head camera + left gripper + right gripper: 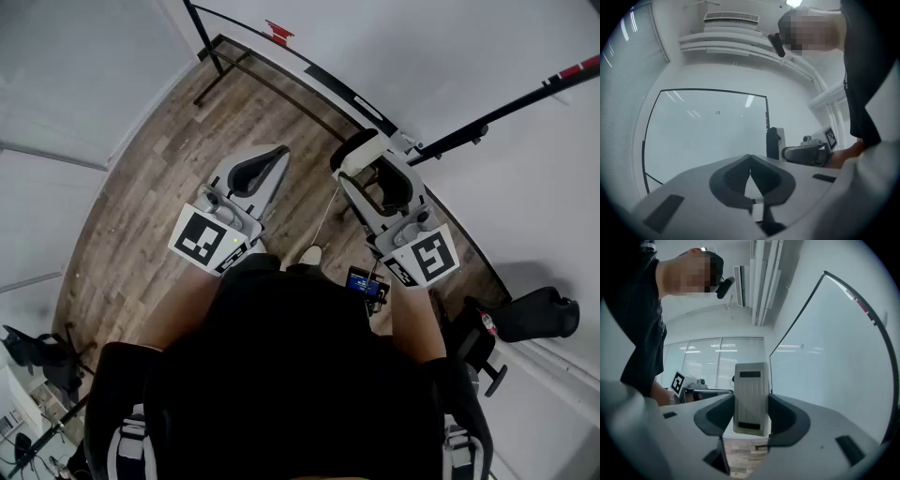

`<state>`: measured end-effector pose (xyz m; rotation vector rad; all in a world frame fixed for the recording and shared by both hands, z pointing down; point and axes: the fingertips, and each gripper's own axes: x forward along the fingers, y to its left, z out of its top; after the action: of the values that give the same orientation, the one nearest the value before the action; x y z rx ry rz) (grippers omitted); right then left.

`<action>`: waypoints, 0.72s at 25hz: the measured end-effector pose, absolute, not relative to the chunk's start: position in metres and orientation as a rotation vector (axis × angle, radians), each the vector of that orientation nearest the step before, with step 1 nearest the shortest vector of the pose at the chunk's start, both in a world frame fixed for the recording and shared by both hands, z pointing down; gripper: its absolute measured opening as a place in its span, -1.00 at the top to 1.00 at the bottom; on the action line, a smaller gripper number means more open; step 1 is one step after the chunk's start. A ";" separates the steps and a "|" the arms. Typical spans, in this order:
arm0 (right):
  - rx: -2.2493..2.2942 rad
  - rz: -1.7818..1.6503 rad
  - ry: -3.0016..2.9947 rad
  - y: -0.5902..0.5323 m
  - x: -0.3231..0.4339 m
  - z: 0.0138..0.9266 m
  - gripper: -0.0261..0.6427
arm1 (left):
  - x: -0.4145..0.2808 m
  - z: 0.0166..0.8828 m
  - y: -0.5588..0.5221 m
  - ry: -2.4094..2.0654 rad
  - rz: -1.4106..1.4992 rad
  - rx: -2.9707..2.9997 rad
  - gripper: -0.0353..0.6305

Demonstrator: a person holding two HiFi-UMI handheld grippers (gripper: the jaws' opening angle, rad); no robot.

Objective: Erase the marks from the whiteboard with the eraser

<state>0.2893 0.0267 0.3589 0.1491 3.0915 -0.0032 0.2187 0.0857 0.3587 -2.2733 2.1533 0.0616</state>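
Note:
The whiteboard (708,131) stands in front of me in a black frame, with one small dark mark (717,112) near its upper middle. The same mark (802,346) shows small on the whiteboard (834,362) in the right gripper view. My right gripper (751,401) is shut on a pale ribbed eraser (751,390), held upright a short way from the board. In the head view the eraser (361,155) sits in the right gripper (370,167) near the board's lower edge. My left gripper (750,161) is shut with nothing in it; it (267,164) hovers left of the right one.
Wood floor (159,159) lies below. The board's stand leg (208,42) reaches left over the floor, and a red item (278,33) sits at the board's edge. A black pole (506,108) runs right. A dark bag-like object (534,314) lies at right. A small lit device (366,284) hangs by my right forearm.

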 end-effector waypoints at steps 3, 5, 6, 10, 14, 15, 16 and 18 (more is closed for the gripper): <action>0.155 0.001 3.105 0.030 0.288 0.362 0.25 | 0.218 0.361 0.088 2.169 0.053 -2.271 0.88; 0.167 0.024 3.121 0.034 0.286 0.364 0.25 | 0.216 0.360 0.090 2.168 0.067 -2.277 0.88; 0.175 0.039 3.128 0.036 0.283 0.365 0.25 | 0.214 0.359 0.092 2.168 0.075 -2.276 0.88; 0.184 0.006 3.117 0.046 0.270 0.366 0.24 | 0.207 0.358 0.102 2.163 0.052 -2.250 0.88; 0.201 -0.017 3.107 0.058 0.254 0.365 0.24 | 0.192 0.360 0.114 2.176 0.057 -2.247 0.88; 0.198 0.003 3.107 0.062 0.249 0.365 0.24 | 0.187 0.361 0.118 2.184 0.059 -2.246 0.88; 0.196 0.025 3.107 0.066 0.243 0.365 0.24 | 0.181 0.362 0.122 2.191 0.056 -2.244 0.88; 0.212 0.045 3.105 0.077 0.229 0.364 0.24 | 0.169 0.363 0.131 2.199 0.048 -2.237 0.88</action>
<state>0.2294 0.0767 0.3643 0.2124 3.1053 0.0448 0.1687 0.1313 0.3634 -2.2371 2.1986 0.0479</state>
